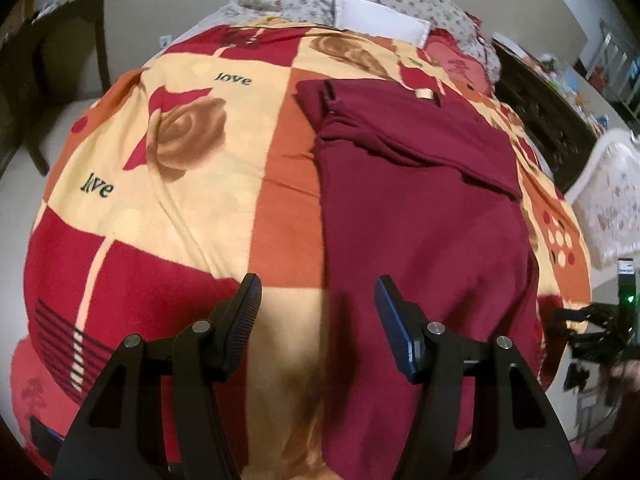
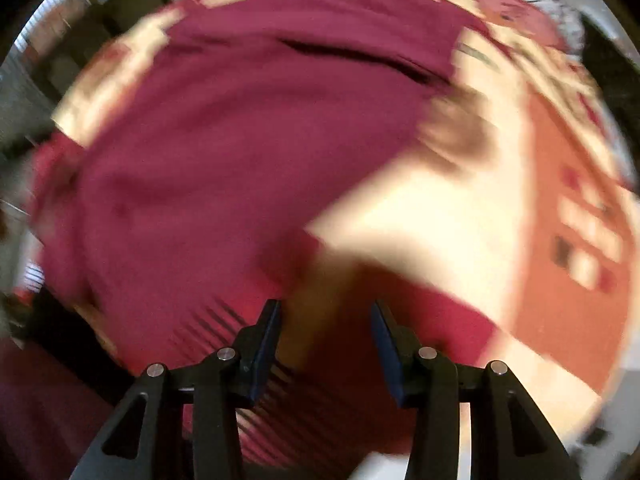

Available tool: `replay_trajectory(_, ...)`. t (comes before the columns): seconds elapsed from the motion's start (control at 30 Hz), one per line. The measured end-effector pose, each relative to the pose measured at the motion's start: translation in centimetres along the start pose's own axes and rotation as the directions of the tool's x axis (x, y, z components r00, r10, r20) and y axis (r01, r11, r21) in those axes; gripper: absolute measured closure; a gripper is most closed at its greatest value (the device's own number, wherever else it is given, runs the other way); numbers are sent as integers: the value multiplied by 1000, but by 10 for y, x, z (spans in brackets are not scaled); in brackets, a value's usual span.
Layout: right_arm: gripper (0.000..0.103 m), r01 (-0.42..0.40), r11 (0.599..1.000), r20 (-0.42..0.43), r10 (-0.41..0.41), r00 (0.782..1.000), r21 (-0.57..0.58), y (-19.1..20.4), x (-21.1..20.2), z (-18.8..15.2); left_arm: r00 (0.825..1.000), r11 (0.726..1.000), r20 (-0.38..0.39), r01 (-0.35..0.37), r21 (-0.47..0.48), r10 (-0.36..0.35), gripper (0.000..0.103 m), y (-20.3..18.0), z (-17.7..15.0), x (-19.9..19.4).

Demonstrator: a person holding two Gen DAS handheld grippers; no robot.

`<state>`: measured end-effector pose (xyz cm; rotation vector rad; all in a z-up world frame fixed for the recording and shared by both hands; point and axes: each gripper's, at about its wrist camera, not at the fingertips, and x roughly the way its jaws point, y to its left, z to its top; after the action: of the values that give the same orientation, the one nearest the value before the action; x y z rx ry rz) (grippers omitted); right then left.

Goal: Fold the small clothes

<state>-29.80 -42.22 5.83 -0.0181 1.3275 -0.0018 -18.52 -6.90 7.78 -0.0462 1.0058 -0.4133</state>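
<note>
Maroon garment (image 1: pixel 420 208) seen laid flat on bed quilt (image 1: pixel 180 184), right of centre, upper part folded over w/ a flap. Left claw (image 1: pixel 318 300) spread, nothing pinched; garment's left edge passes under gap. Right claw (image 2: pixel 325 312) spread, empty, over quilt near garment (image 2: pixel 224 152). Right wrist view badly blurred. White pillow (image 1: pixel 380 20) noted at far end.

Both wrist views look down, sharing the maroon garment (image 1: pixel 420 208); right seemingly closer.
</note>
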Motion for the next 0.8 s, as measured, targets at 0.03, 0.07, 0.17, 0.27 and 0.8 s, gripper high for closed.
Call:
replay_trajectory(0.03,59,-33,998,13,32,999,57,-13,-8,-10,1000,1000,0,-1,8,1,44,-2,-2,-2)
replay_trajectory(0.07,59,-71,992,32,68,997,101,-21,-14,-15,1000,1000,-3,0,11,0,44,-3,-3,-3)
replay_trajectory(0.17,59,-169,971,116,151,982,171,-20,-33,-13,1000,1000,-26,16,-18,-17,44,-1,-7,0)
replay_trajectory(0.27,59,-230,971,167,217,962,63,19,-44,13,999,999,-48,0,-44,-2,44,3,-7,6)
replay_trajectory(0.8,59,-77,988,-92,65,994,-137,58,-2,17,998,996,-54,15,-91,-20,44,16,-22,-16)
